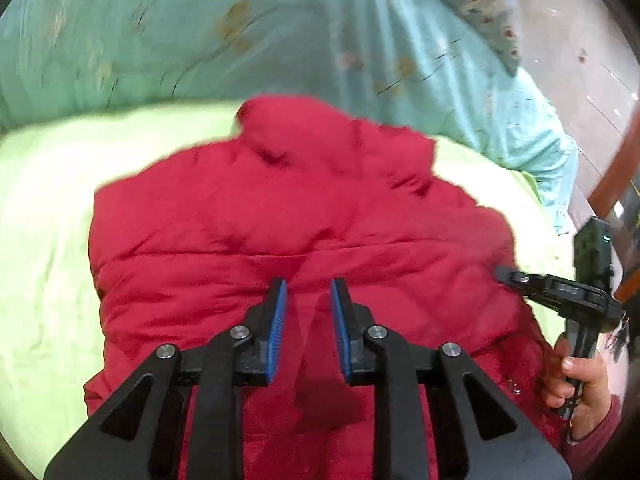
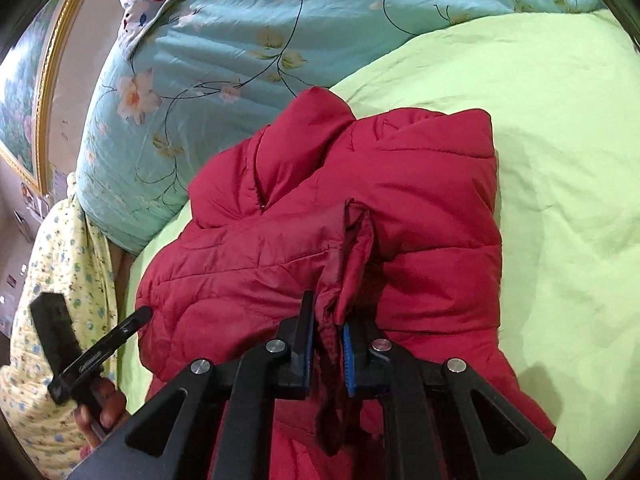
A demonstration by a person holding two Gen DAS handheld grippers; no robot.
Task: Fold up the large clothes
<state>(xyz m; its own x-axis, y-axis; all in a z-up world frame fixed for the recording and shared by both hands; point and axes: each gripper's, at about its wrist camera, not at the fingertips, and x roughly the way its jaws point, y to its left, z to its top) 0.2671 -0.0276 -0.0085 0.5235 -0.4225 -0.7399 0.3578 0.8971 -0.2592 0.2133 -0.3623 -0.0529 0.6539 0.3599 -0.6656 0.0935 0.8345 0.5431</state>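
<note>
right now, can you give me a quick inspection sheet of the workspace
surface: green sheet over the bed, mildly creased
job's things: red jacket lying puffed on the sheet, a fold of it drawn up toward the right wrist camera
clutter: floral duvet bunched behind the jacket; patterned pillow on top of it
grippers: left hand-held gripper open above the jacket, gripping nothing; right hand-held gripper shut on the jacket fold
cables: nothing seen
surroundings: gold-framed picture on the wall, yellow floral cloth at the bed's edge, tiled floor
</note>
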